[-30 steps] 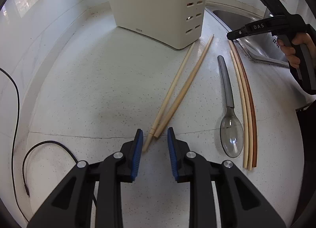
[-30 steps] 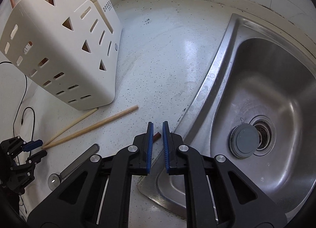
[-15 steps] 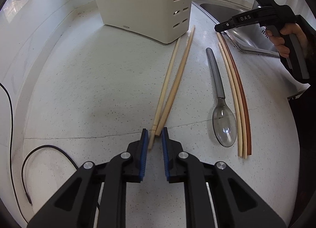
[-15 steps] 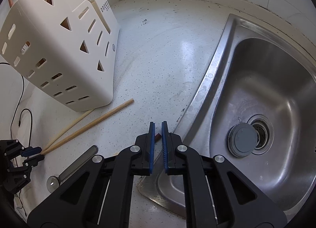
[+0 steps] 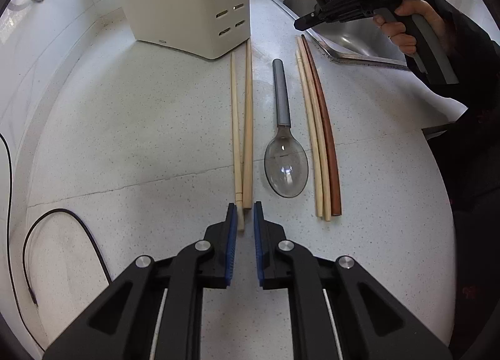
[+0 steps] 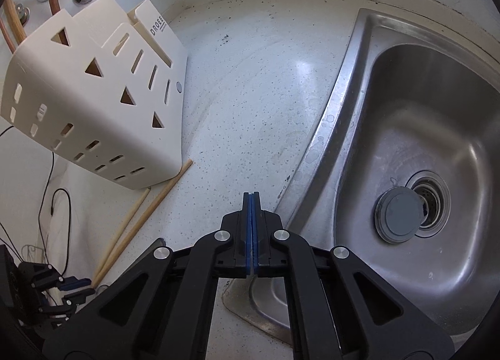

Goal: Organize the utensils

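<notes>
Chopsticks (image 5: pixel 243 129) | near ends between left gripper (image 5: pixel 244 213) jaws

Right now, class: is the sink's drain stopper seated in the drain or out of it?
Out. The grey stopper lies beside the drain opening, leaving its strainer holes exposed in the sink.

— How is the left gripper (image 5: pixel 243 214) set?
— It is pointed steeply downward, and its jaws have just been closing; only a narrow gap is left between the blue pads (image 5: pixel 231 235), with two thin stick ends caught in it.

— And the right gripper (image 6: pixel 251 200)?
— Its pads are pressed flat together, with nothing seen between them. In the left wrist view it is held at the far right by a hand (image 5: pixel 406 26) wrapped round the grip, a dark sleeve (image 5: pixel 462 57) behind.
</notes>
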Available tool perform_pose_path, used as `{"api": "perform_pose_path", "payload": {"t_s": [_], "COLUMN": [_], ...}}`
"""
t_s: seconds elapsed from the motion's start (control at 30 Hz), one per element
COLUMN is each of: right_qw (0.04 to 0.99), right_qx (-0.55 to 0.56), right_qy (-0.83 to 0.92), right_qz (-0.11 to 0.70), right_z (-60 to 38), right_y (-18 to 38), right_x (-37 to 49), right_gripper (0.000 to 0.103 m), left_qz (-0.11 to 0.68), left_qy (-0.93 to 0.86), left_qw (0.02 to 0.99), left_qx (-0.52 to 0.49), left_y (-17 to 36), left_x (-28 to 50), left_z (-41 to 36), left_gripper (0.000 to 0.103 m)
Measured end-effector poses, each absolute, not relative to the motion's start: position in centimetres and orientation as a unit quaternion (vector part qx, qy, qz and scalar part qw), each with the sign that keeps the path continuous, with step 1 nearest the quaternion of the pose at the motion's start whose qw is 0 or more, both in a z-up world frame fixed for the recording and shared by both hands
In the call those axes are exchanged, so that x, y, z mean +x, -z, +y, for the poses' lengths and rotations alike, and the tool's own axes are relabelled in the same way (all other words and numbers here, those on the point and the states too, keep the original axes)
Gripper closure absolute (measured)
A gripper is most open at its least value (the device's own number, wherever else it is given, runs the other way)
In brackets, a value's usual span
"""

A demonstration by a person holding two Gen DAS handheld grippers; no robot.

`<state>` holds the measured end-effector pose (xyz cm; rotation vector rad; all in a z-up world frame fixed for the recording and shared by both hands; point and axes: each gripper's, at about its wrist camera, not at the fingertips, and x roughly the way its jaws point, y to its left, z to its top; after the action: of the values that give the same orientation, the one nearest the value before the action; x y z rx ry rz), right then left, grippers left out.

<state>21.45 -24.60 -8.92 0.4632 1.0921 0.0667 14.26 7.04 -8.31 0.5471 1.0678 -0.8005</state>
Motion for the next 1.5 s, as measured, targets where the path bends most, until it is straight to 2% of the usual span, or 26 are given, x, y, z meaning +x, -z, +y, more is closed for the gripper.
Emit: {"api": "perform_pose_path", "payload": {"t_s": [0.33, 0.8, 0.87, 0.93, 0.97, 1.0, 1.3, 1.5], "right_qw": [0.831, 0.804, 0.804, 0.805, 0.805, 0.806, 0.794, 0.782], "right_qx": [0.257, 0.272, 0.267, 0.267, 0.268, 0.267, 0.22, 0.186], "right_qy": [-0.053, -0.064, -0.063, -0.061, -0.061, -0.062, -0.049, -0.008], "right_qz": [0.49, 0.524, 0.527, 0.526, 0.525, 0.525, 0.565, 0.595], "right_z": [-26.1, -26.4, -26.2, -26.3, -26.3, -26.3, -24.6, -22.9], "right_y": [7.4, 8.3, 8.2, 8.2, 8.2, 8.2, 8.5, 8.6], "right_x": [20.9, 21.3, 21.3, 21.2, 21.2, 21.2, 21.8, 22.7], "right_gripper": [0.103, 0.099, 0.097, 0.086, 0.085, 0.085, 0.085, 0.089], "left_qz": [0.49, 0.483, 0.485, 0.488, 0.488, 0.487, 0.465, 0.445], "left_qy": [0.351, 0.352, 0.355, 0.357, 0.357, 0.355, 0.335, 0.316], "left_qw": [0.761, 0.759, 0.758, 0.756, 0.757, 0.758, 0.793, 0.819], "left_qx": [0.241, 0.258, 0.255, 0.25, 0.248, 0.248, 0.206, 0.177], "left_y": [8.5, 8.5, 8.5, 8.5, 8.5, 8.5, 7.8, 7.0], "left_x": [12.7, 13.5, 13.7, 13.9, 13.9, 14.0, 13.7, 13.1], "left_z": [8.1, 7.4, 7.4, 7.4, 7.4, 7.5, 8.8, 9.6], "left_gripper": [0.093, 0.093, 0.093, 0.093, 0.095, 0.099, 0.099, 0.099]}}
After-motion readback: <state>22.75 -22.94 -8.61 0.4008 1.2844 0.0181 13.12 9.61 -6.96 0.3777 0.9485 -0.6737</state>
